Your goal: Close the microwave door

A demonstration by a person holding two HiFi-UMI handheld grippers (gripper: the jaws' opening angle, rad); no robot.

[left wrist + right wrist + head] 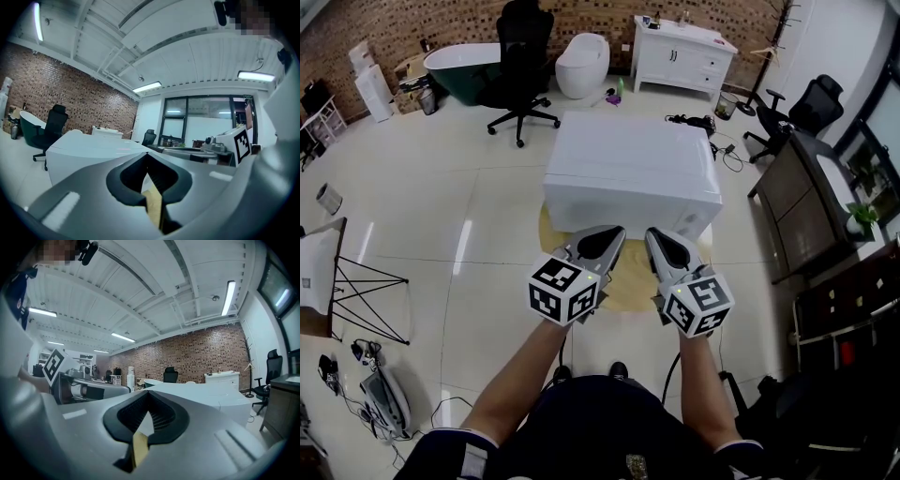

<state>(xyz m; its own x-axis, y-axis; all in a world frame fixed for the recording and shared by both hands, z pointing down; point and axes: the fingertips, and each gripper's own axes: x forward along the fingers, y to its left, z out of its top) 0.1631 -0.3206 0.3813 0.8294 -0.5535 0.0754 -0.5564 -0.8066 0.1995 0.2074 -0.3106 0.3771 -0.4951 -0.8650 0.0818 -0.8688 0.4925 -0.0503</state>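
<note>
The microwave (628,169) is a plain white box sitting on a small round wooden worktop (630,281), and you are standing right in front of it. Around it spreads a pale, glossy tiled floor (478,216). Beyond the microwave runs a brick wall (441,23). Along that wall stand a dark green bathtub (459,67), a black office chair (523,66), a white toilet (583,64) and a white cabinet (682,54). To the right of the microwave is a dark desk (806,197).

Your left tool (617,234) and right tool (654,234) hover side by side just short of the microwave's near face, above the worktop's front edge. In each tool's own view the jaws meet at the tips with nothing between them. The left tool (146,157) and the right tool (149,397) are both empty.

From above you see only the microwave's top and a strip of its near face, so you cannot tell where the door is or whether it stands ajar. The tool views show the microwave (89,150) only as a smooth white block (no handle or seam can be made out). The microwave hides most of the worktop. Your arms and the marker cubes cover its near rim.
</note>
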